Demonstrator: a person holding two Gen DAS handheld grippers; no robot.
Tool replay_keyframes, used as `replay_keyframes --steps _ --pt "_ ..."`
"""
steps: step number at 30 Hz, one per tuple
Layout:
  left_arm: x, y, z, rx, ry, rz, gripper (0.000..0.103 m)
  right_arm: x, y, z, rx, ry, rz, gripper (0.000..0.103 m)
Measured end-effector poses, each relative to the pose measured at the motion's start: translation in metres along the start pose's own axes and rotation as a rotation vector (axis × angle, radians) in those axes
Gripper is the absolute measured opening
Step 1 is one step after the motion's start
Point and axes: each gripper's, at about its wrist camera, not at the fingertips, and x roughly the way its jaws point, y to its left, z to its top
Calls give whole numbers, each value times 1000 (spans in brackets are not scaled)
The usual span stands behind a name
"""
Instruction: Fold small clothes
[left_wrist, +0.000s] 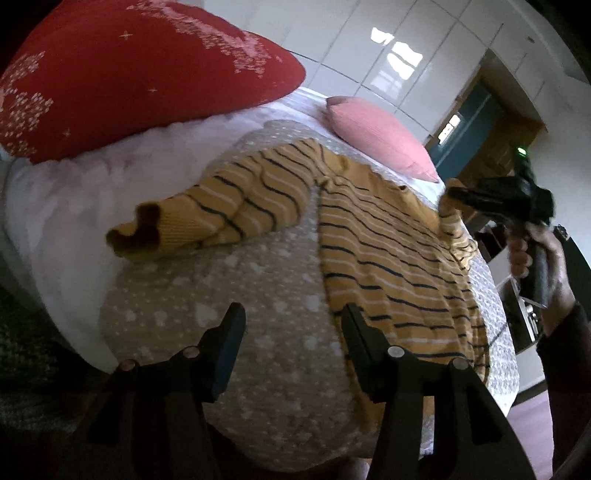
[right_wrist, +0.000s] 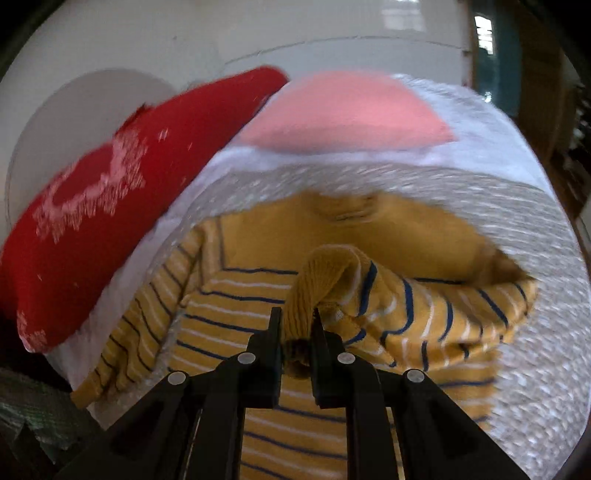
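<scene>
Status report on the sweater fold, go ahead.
Right gripper shut on sweater cuff, lifted. Left gripper open, empty. Striped sweater flat. Nothing blocking.

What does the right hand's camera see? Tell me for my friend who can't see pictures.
The right gripper pinches the cuff of a yellow striped sweater, lifting one sleeve over its body. Behind it on the bed lie a red pillow and a pink pillow.
</scene>
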Motion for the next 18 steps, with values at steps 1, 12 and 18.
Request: replay_keyframes --steps 1,12,18 --pt "1 4 0 -5 0 6 53 16 11 1 -18 18 -1 13" --pt "-5 37 1 -70 -17 61 54 76 59 -1 -83 62 117 38" --pt "-8 43 1 -80 -31 74 55 47 20 -6 -52 -3 -25 44"
